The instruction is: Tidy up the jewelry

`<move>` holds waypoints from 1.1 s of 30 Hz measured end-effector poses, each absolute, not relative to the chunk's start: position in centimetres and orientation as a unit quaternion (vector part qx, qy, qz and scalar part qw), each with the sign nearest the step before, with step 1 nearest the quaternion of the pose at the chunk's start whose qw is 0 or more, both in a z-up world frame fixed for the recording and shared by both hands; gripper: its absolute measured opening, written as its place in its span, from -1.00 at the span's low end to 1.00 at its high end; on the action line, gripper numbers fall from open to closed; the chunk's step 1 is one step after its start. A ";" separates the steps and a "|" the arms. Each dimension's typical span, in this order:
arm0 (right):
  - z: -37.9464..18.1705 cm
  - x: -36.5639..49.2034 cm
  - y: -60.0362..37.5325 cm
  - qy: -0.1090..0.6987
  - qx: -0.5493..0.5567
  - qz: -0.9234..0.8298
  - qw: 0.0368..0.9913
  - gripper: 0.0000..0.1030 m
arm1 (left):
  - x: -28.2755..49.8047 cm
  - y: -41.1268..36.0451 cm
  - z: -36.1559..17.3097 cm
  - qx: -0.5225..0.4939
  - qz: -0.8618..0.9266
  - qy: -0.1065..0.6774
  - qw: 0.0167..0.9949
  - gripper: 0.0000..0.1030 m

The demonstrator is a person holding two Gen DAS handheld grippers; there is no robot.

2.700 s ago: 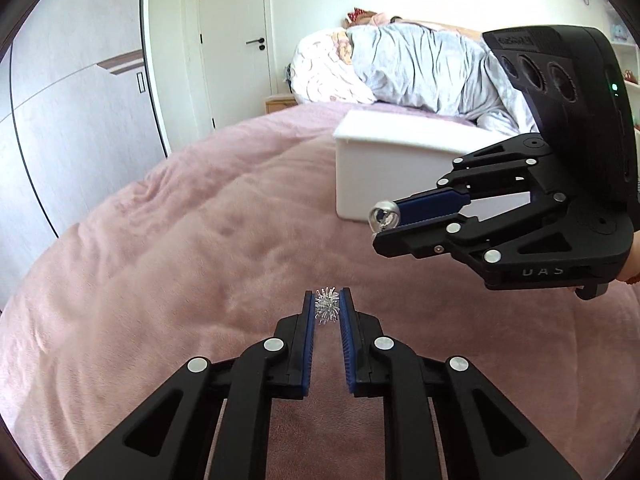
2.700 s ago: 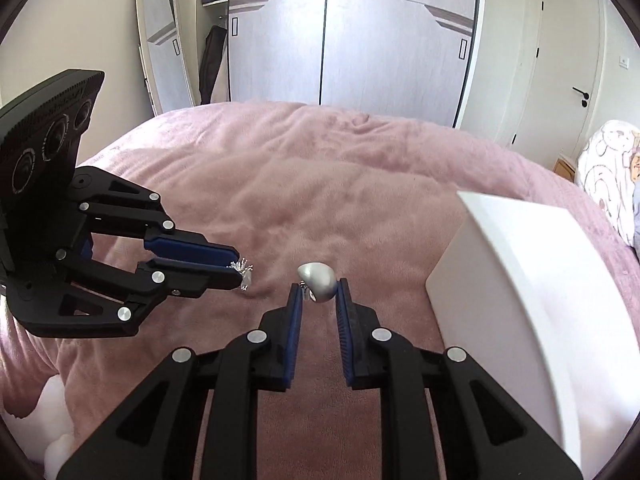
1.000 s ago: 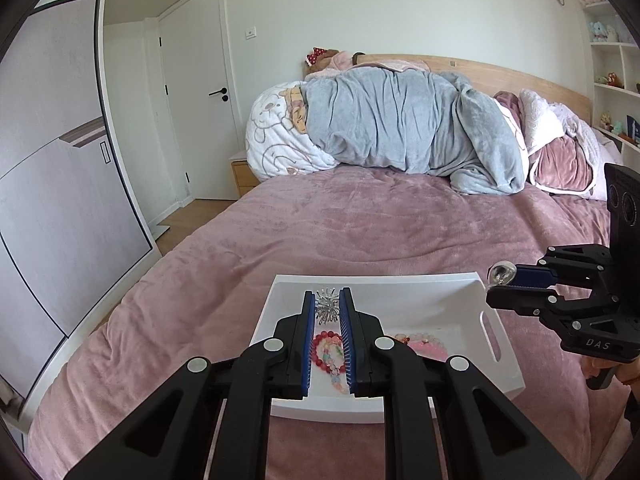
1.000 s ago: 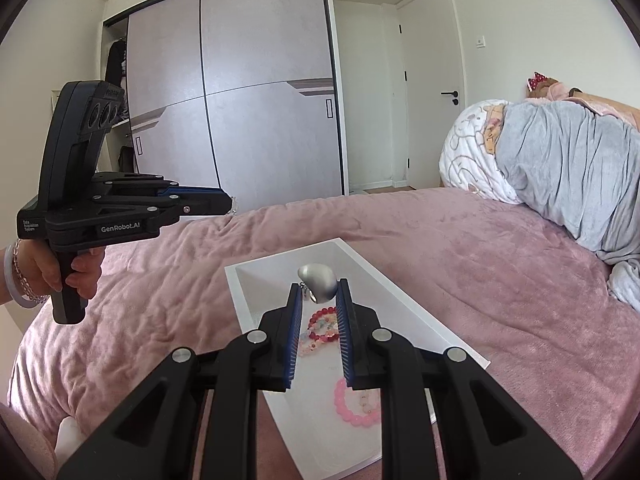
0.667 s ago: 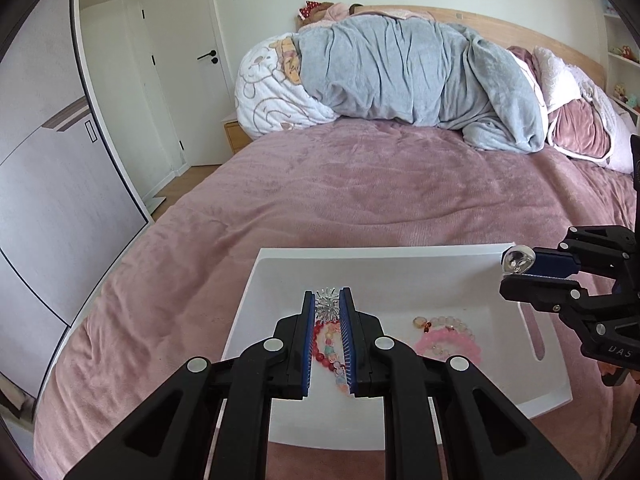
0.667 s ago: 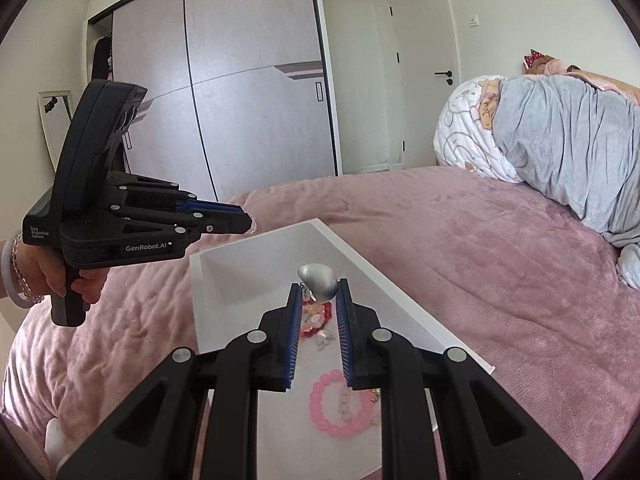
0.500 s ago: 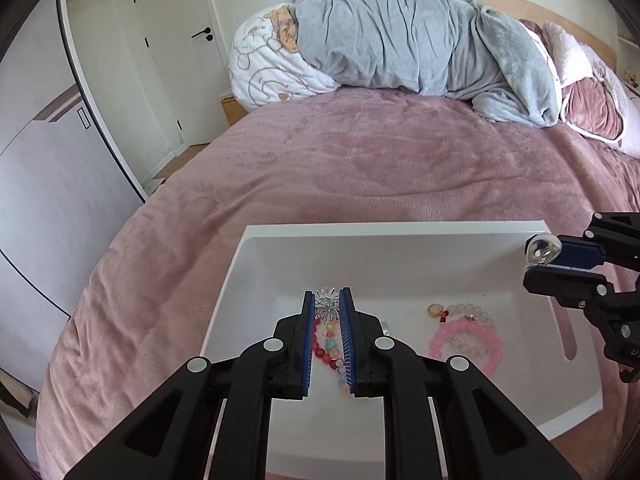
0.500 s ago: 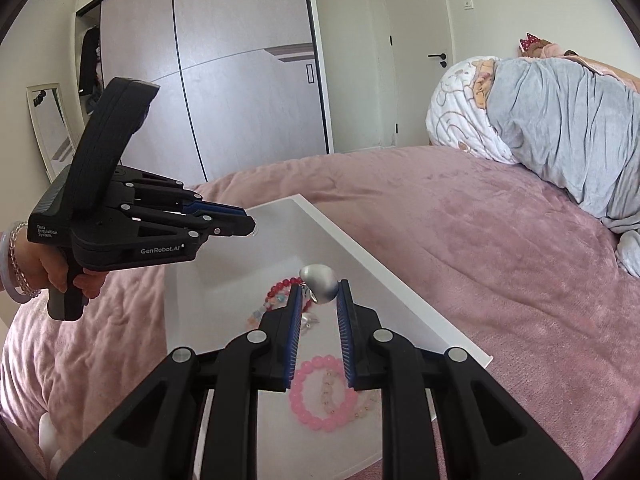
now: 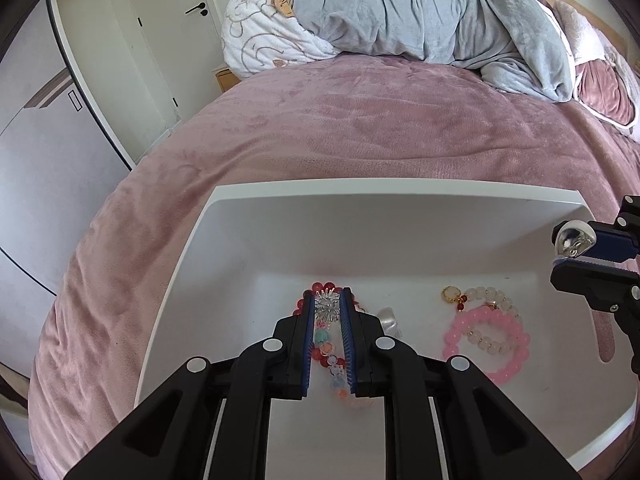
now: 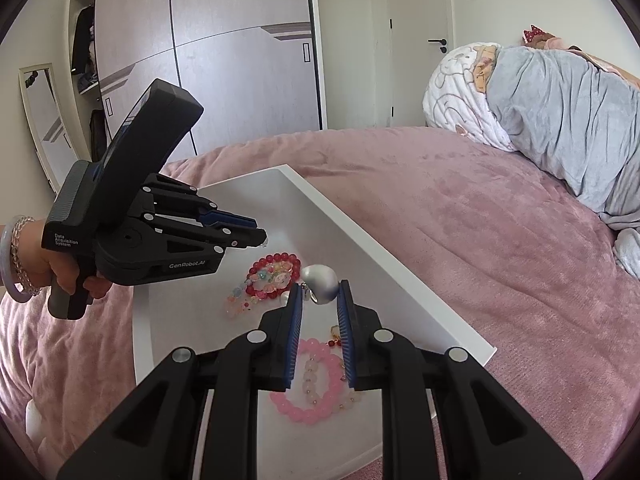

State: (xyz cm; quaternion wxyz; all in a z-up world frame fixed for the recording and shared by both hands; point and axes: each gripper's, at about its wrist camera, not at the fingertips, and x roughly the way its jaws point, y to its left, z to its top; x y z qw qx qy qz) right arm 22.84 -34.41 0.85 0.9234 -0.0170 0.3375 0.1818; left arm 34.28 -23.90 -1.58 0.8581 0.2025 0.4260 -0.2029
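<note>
Both grippers have dropped in over the tray (image 9: pixel 248 200) since a second ago, and the bracelets now sit right under the fingertips. The left gripper (image 9: pixel 327 308) has its jaws easing apart, the spiky silver charm (image 9: pixel 327 305) between the pads at the very tips. The right gripper (image 10: pixel 319 296) is clamped on a smooth silver bead (image 10: pixel 320 278).

The left view catches only the right gripper's tips at the frame edge, the bead glinting there. The right view gives the whole left gripper from the side, plus the hand (image 10: pixel 60 272) on its handle and two bangles on the wrist; from there the charm is just a tiny speck at the tips.

Count in the tray: one red bracelet (image 10: pixel 276 270) ringed around a pastel one, one pink bracelet (image 10: pixel 304 400) with a pale-bead one lying across it, a gold-ringed charm (image 9: pixel 451 293) at that one's end. Four bracelets, two silver pieces in the air.

The tray rests on a mauve plush bedspread (image 9: pixel 360 128). Grey blanket (image 9: pixel 420 12) heaped at the headboard, a white printed pillow beside it, white door, sliding wardrobe, a leaning mirror.
</note>
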 end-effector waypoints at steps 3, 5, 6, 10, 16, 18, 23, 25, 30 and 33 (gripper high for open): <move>1.0 22.8 -34.3 0.339 -0.019 0.181 0.923 -0.55 | 34.2 -23.5 -1.5 0.206 -0.191 0.426 0.860 -0.25; 1.2 22.6 -34.2 0.337 -0.023 0.178 0.924 -0.43 | 33.9 -23.2 -1.2 0.206 -0.187 0.424 0.862 -0.22; 1.3 22.5 -34.1 0.337 -0.026 0.176 0.925 -0.30 | 33.8 -23.0 -1.1 0.206 -0.183 0.424 0.863 -0.14; 2.2 22.0 -34.0 0.324 -0.035 0.169 0.930 0.11 | 33.1 -22.4 0.1 0.202 -0.165 0.410 0.874 0.08; 4.3 20.7 -33.9 0.302 -0.043 0.159 0.939 0.42 | 31.6 -21.2 3.0 0.184 -0.155 0.375 0.895 0.37; 5.0 20.2 -33.7 0.298 -0.045 0.159 0.940 0.47 | 30.8 -20.8 4.0 0.180 -0.153 0.360 0.903 0.44; 6.6 18.8 -33.2 0.282 -0.053 0.157 0.945 0.56 | 28.7 -19.7 5.9 0.177 -0.149 0.338 0.912 0.51; 7.3 18.3 -32.9 0.276 -0.057 0.156 0.947 0.60 | 27.9 -19.3 6.8 0.175 -0.147 0.330 0.916 0.57; 9.0 16.8 -32.1 0.261 -0.063 0.156 0.951 0.73 | 25.4 -17.9 9.0 0.164 -0.137 0.299 0.930 0.75; 10.0 15.9 -31.7 0.254 -0.066 0.152 0.953 0.76 | 24.0 -16.7 10.4 0.150 -0.130 0.283 0.938 0.79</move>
